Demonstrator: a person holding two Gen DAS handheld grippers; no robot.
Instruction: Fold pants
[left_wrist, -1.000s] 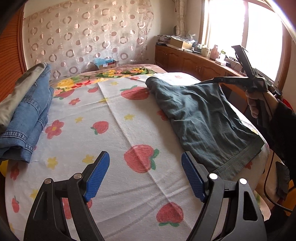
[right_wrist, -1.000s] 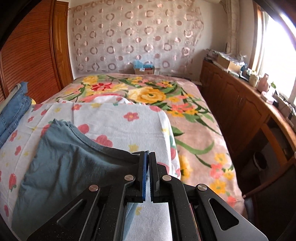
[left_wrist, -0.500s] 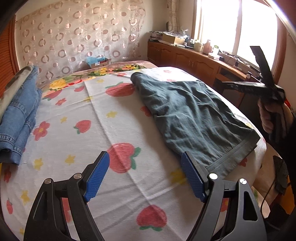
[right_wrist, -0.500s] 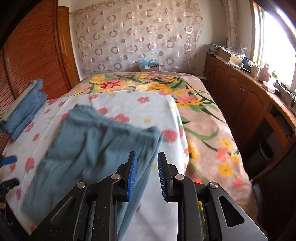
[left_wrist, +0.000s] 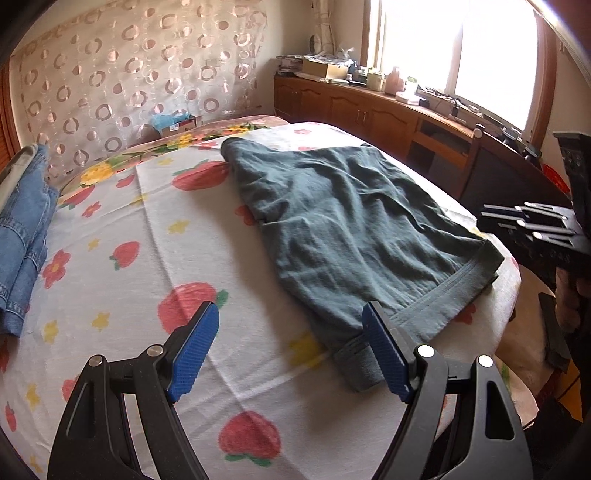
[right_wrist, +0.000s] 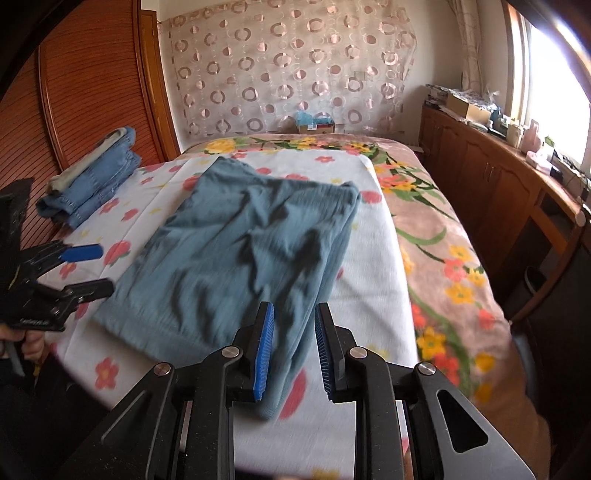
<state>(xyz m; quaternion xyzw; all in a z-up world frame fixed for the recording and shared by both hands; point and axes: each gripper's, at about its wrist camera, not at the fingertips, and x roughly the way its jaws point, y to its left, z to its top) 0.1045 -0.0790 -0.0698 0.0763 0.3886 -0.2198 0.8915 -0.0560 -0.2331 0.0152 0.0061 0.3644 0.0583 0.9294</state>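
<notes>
The grey-green pants (left_wrist: 347, 225) lie folded flat on the white strawberry-print cloth (left_wrist: 155, 280) on the bed. They also show in the right wrist view (right_wrist: 243, 254). My left gripper (left_wrist: 291, 350) is open and empty, low over the cloth, its right finger at the pants' hem. My right gripper (right_wrist: 293, 350) is open and empty, just above the near edge of the pants. Each gripper shows in the other's view, the right one (left_wrist: 532, 232) and the left one (right_wrist: 79, 269).
A stack of folded blue jeans (right_wrist: 92, 181) lies at the bed's left edge (left_wrist: 22, 229). A floral blanket (right_wrist: 436, 251) covers the bed to the right. A wooden cabinet (right_wrist: 517, 192) with clutter runs under the window. A cardboard box (right_wrist: 317, 125) sits at the headboard.
My right gripper opened, let go of the pants and pulled back and up. The pants dropped flat onto the cloth. My left gripper stayed open and moved a little toward the hem.
</notes>
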